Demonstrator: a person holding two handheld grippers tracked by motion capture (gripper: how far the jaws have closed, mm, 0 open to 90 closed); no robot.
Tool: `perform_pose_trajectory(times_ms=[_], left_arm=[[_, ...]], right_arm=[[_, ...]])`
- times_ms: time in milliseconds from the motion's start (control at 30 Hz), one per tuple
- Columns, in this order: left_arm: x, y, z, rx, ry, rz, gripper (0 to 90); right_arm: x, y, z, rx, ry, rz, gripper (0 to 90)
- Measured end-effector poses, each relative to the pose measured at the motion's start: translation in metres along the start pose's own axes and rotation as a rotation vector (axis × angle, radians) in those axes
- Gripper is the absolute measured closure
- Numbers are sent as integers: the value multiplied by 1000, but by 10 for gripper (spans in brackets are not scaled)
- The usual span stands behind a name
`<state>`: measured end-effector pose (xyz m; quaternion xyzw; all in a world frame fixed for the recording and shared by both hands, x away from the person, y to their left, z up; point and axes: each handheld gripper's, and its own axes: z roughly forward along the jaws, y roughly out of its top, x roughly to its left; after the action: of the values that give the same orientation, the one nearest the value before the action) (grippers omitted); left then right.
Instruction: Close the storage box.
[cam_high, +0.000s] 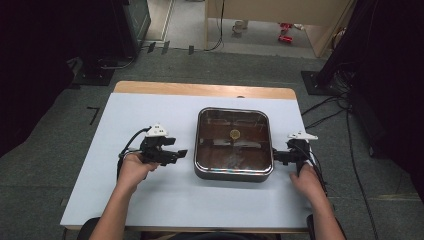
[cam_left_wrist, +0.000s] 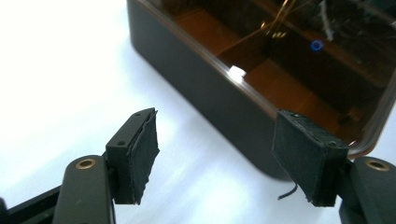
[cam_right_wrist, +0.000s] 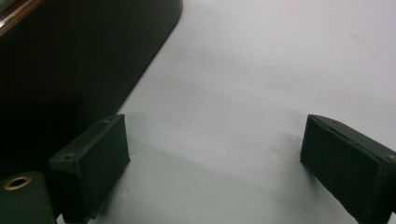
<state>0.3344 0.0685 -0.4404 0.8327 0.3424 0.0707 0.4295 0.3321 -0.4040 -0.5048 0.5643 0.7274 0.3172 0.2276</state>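
Note:
A square dark pan (cam_high: 233, 175) with a glass lid and a small brass knob (cam_high: 234, 133) stands in the middle of the white table (cam_high: 150, 200). My left gripper (cam_high: 181, 154) hovers just left of the pan with its jaws pointing at the pan's left side. In the left gripper view my left gripper (cam_left_wrist: 217, 154) is open, with nothing between the pads, and the pan's wall (cam_left_wrist: 205, 93) lies just beyond them. My right gripper (cam_high: 276, 156) sits at the pan's right side. It is open (cam_right_wrist: 215, 158) over bare table, with the pan's wall (cam_right_wrist: 70, 60) beside its left jaw.
The table's far edge shows a wooden strip (cam_high: 200, 89). Black cables (cam_high: 330, 112) run over the grey floor to the right. Dark stands (cam_high: 105, 70) rise at the back left and back right. White table surface lies in front of the pan and to its left.

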Motion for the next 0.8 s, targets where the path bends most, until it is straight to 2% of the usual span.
perform_pose_trajectory(times_ms=[100,233,367,533,633,733,800], left_arm=[[1,-7,0,-1,21,20,278],[2,-15,0,8,30,10,275],[0,-23,4,21,38,17,263],[-3,-34,11,73,38,17,263],[-4,-40,16,110,48,31,263],[-3,-43,21,144,49,20,263],[-3,-44,22,136,49,22,259]], right_arm=[[0,0,0,0,0,0,73],[0,0,0,0,0,0,73],[0,0,0,0,0,0,73],[0,0,0,0,0,1,73],[0,0,0,0,0,1,73],[0,0,0,0,-1,1,73],[0,0,0,0,-1,0,73]])
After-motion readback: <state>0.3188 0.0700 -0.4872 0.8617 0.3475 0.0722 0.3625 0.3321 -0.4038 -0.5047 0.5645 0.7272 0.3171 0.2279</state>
